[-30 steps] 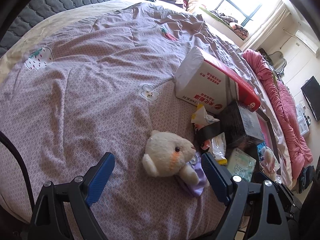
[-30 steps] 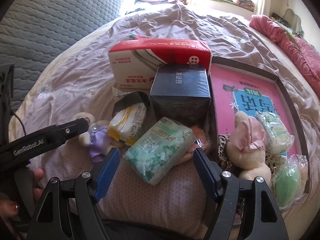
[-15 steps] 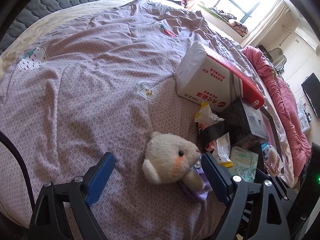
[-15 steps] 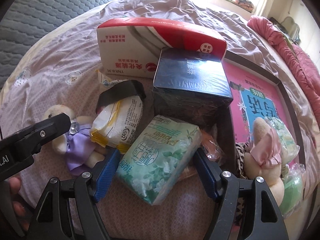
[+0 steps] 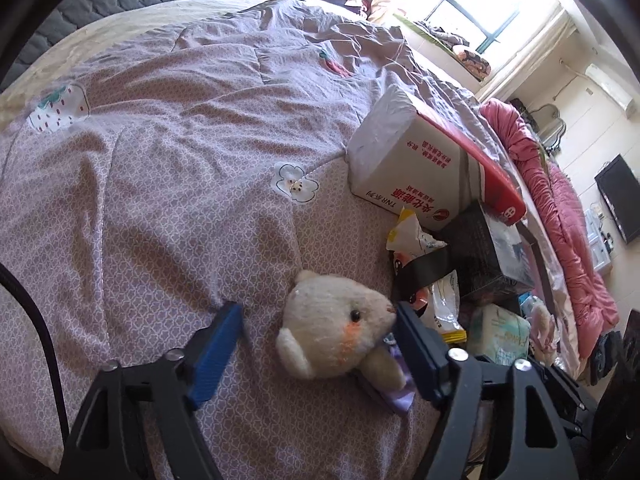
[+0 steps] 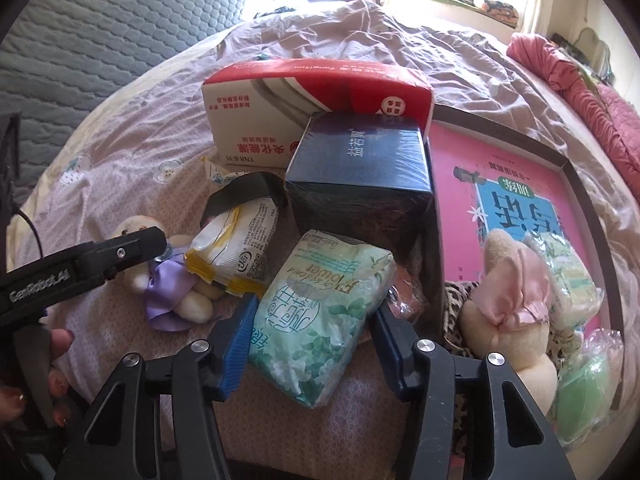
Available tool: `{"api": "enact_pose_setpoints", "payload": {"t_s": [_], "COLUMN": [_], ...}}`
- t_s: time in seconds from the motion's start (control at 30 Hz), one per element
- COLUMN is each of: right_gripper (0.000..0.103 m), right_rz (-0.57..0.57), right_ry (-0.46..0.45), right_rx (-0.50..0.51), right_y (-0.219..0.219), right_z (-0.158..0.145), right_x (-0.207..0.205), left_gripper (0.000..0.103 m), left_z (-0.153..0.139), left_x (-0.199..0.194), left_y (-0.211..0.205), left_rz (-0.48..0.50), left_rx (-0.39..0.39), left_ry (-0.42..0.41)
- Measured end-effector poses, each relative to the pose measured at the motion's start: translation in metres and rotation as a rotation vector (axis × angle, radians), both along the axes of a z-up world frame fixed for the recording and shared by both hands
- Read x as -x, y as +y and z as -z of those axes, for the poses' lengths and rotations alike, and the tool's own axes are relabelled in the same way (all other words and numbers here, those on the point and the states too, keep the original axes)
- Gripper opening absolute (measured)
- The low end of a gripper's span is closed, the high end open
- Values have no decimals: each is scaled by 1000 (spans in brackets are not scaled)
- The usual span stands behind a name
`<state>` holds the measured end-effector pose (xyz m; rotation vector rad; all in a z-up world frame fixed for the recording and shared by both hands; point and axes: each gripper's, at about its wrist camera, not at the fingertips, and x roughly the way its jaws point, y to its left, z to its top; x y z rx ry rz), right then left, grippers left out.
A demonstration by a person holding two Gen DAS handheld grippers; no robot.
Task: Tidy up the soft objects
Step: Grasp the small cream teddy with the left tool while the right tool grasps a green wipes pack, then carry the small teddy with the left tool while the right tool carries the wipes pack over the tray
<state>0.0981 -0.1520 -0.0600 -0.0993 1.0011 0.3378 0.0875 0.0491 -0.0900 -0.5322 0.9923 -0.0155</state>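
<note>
The bear's (image 5: 336, 320) body is hiding behind the left gripper's right finger (image 5: 420, 350), so only a bit of purple bow is peeking out. The black box (image 6: 360, 168) is covering part of the red and white box (image 6: 304, 112). The green bag (image 6: 584, 384) is blurring at the right edge.

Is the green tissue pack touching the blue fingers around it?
Cannot tell. In the right wrist view the right gripper straddles the green tissue pack; its left finger overlaps the pack's edge, but no view plainly shows contact or a gap.
</note>
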Motion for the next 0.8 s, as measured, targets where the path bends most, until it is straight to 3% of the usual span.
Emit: {"api": "enact_pose_setpoints", "payload": {"t_s": [0.1, 0.13, 0.57, 0.8], "right_gripper": [54, 54, 53, 53], "right_rz": [4, 6, 5, 2], "right_ry": [-16, -22, -77, -99], "right_rx": [-41, -39, -72, -96], "right_y": [-7, -7, -12, -16], "right_z": [-6, -7, -25, -36], "right_x": [5, 6, 12, 18], "left_gripper": [51, 50, 48, 48], "left_z": [1, 0, -36, -69], "left_x": [-1, -2, 10, 29], "left_y": [3, 2, -5, -10], "left_rz": [13, 21, 55, 55], "left_rx": [23, 18, -35, -116], "left_ry": [-9, -12, -130, -232]}}
